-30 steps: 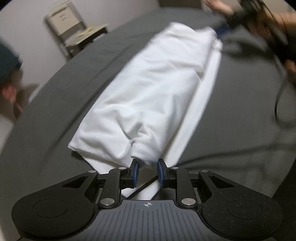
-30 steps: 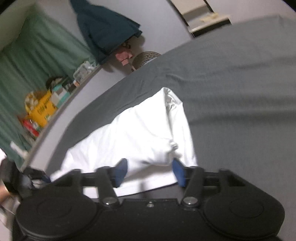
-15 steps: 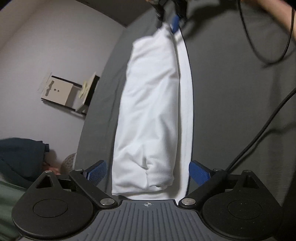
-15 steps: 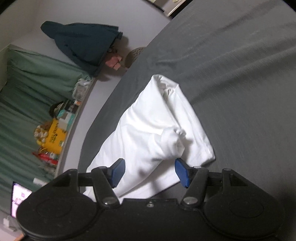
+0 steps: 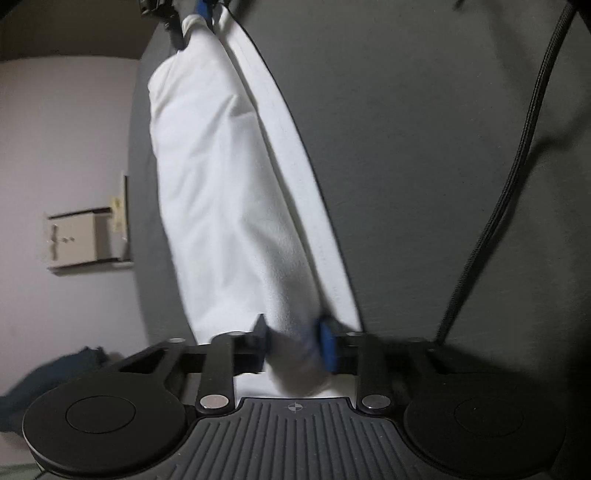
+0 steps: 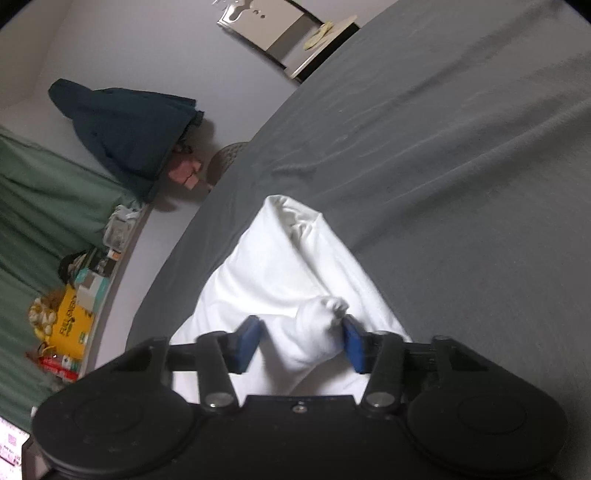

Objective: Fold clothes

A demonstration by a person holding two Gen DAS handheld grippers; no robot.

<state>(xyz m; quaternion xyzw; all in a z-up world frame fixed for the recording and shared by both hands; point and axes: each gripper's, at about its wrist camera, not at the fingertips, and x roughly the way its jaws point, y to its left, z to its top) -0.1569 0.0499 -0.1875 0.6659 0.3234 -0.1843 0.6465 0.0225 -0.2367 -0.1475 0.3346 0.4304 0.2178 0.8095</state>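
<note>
A white garment [image 5: 221, 184], folded into a long strip, lies on the grey bed [image 5: 406, 147]. My left gripper [image 5: 295, 341] is at its near end, jaws closing, and both blue pads press on a bunched fold of the cloth. At the far end, the right gripper [image 5: 192, 14] shows at the top edge of the left wrist view. In the right wrist view the right gripper [image 6: 300, 343] straddles a bunched corner of the garment [image 6: 280, 266]. Its jaws are closing: the right pad touches the bunch, the left pad stands clear of it.
A black cable [image 5: 517, 166] runs over the bed right of the garment. Past the bed edge are a pale cabinet [image 6: 280, 29], a dark blue cloth heap [image 6: 122, 125], a green curtain [image 6: 37, 206] and a yellow box [image 6: 72, 321] among clutter.
The left gripper rolled, opened wide around the garment's near end, then closed onto it. The right gripper's jaws narrowed around the bunched corner.
</note>
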